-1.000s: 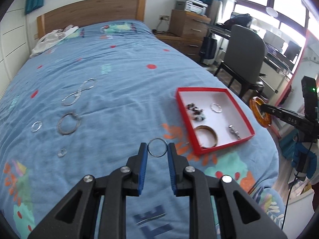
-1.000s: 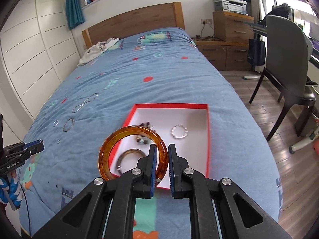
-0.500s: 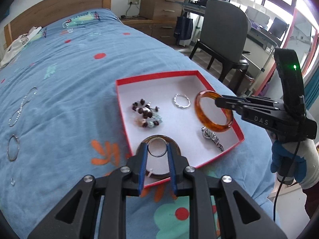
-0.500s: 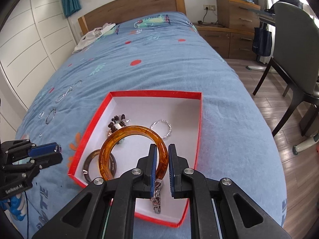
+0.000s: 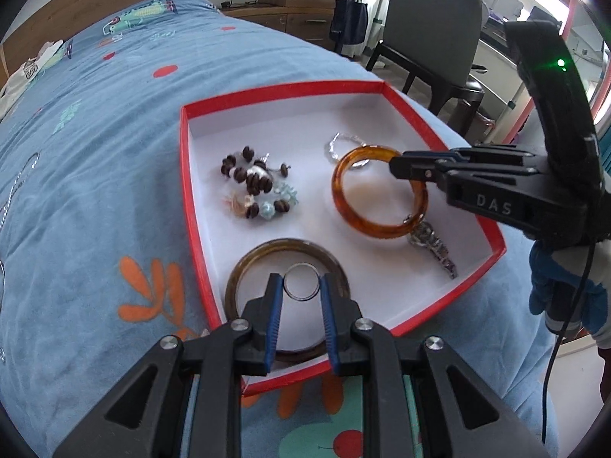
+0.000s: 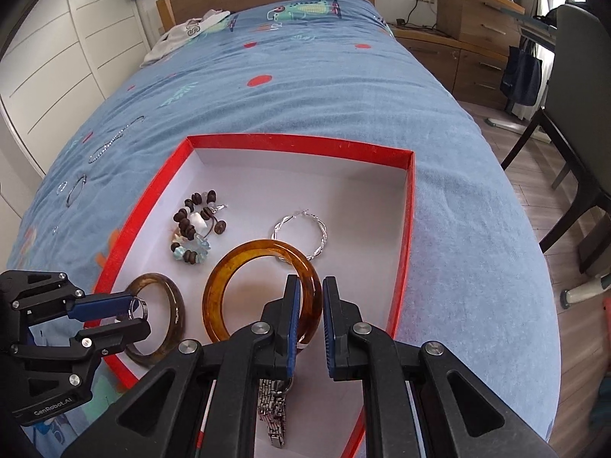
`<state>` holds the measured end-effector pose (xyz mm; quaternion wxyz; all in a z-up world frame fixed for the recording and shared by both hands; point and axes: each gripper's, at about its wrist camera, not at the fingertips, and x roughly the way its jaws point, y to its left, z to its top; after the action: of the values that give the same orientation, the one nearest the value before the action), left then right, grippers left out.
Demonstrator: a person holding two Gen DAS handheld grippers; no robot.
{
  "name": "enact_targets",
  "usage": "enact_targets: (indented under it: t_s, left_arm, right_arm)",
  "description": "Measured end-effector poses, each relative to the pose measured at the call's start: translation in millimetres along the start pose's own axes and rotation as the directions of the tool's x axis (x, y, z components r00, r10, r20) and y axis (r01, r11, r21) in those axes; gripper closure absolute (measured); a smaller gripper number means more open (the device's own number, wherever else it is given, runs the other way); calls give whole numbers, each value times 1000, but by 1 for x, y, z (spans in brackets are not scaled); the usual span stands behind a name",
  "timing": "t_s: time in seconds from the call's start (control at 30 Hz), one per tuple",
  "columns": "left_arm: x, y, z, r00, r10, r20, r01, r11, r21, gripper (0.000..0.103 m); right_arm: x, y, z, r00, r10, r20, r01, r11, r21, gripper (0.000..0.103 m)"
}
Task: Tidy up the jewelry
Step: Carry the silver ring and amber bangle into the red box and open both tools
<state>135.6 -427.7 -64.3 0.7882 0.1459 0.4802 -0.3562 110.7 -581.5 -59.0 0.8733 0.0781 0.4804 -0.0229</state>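
A red box with a white floor lies on the blue bedspread. Inside it are a bead bracelet, a twisted silver hoop, a dark brown bangle and a metal watch. My left gripper is shut on a small silver ring, just above the brown bangle. My right gripper is shut on an amber bangle, held low over the box floor beside the watch.
More jewelry lies on the bedspread to the left: a sparkly chain and a thin hoop. A white garment lies near the headboard. A grey chair and wooden drawers stand beyond the bed's right edge.
Both grippers came down toward the box. The left one carried the ring from over the bedspread to above the brown bangle. The right one lowered the amber bangle into the box.
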Motion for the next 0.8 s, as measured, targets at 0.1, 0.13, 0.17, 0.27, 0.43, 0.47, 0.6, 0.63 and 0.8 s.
enact_targets:
  t_s: [0.1,0.13,0.17,0.27,0.43,0.47,0.6,0.63,0.8]
  left_arm:
    - [6,4,-4,1000,2,-12,-2,1000,-9,84]
    - [7,2,-5,1000,6,-11,-7,1000,-4,84]
    - [7,2,-6,1000,6,-11,-6,1000,-1,84]
    - [10,0,-6,1000,4,-19,-4,1000,-1,84]
    - [13,-2,-6,1000,15,-26,-15,1000,2,83]
    - [13,-2,-6,1000,7,-27,-8,1000,-3,83]
    - [13,1,-2,999,-1,-43,1,1000,-10,83]
    - [13,1,-2,999,1,-47,-2,1000,-8,83]
    - [4,0,-1,999,4,-42,-4,1000,-6,66]
  right_arm:
    - [5,1,-2,1000,-7,-18,6,1000,-24,92]
    - [5,3,-3,1000,-14,-21,14,999,-38,92]
    - [6,5,-3,999,-27,-24,25,998,-57,92]
    - [7,6,-3,999,-33,-28,31,997,-73,93]
    - [6,5,-3,999,-33,-33,30,996,-81,94]
    - [5,6,-3,999,-31,-31,28,996,-79,93]
    - [3,6,-3,1000,-13,-26,11,998,-60,91]
    - [2,6,-3,1000,-10,-25,9,998,-57,90]
    - [-14,3,-6,1000,-12,-3,12,1000,-29,83]
